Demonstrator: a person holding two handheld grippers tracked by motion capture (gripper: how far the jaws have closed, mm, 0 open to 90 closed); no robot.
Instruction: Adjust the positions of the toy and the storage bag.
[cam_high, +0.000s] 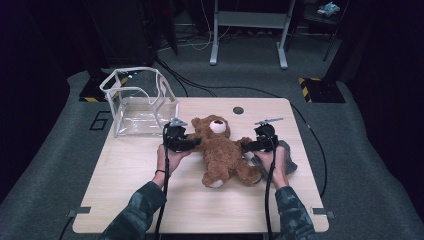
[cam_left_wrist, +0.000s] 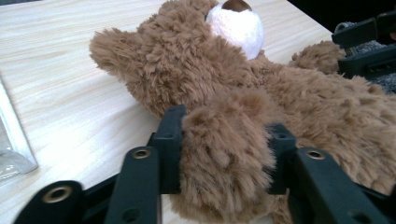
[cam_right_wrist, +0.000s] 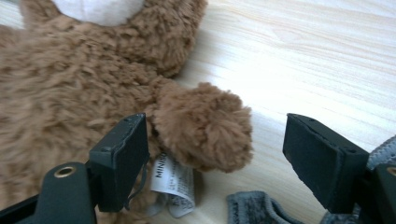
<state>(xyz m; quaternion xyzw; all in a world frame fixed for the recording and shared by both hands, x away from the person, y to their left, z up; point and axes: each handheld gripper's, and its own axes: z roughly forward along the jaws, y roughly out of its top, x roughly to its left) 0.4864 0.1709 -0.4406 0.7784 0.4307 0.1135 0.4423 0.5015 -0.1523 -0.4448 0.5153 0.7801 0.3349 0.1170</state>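
Observation:
A brown teddy bear (cam_high: 222, 152) lies on its back in the middle of the wooden table (cam_high: 130, 195), its white muzzle (cam_left_wrist: 236, 25) toward the far side. My left gripper (cam_high: 192, 142) is at the bear's left side, and its black jaws press into the fur of one arm (cam_left_wrist: 224, 154). My right gripper (cam_high: 248, 145) is at the bear's other side. Its jaws stand wide apart around the other arm (cam_right_wrist: 201, 126); one jaw is close to the fur and the other is well clear. A white label (cam_right_wrist: 175, 184) hangs under that arm.
A clear box with white edging (cam_high: 140, 100) stands at the table's far left corner. A grey cloth (cam_high: 289, 157) lies under my right hand, near the right edge. A round dark grommet (cam_high: 238, 110) sits near the far edge. Cables run across the floor beyond.

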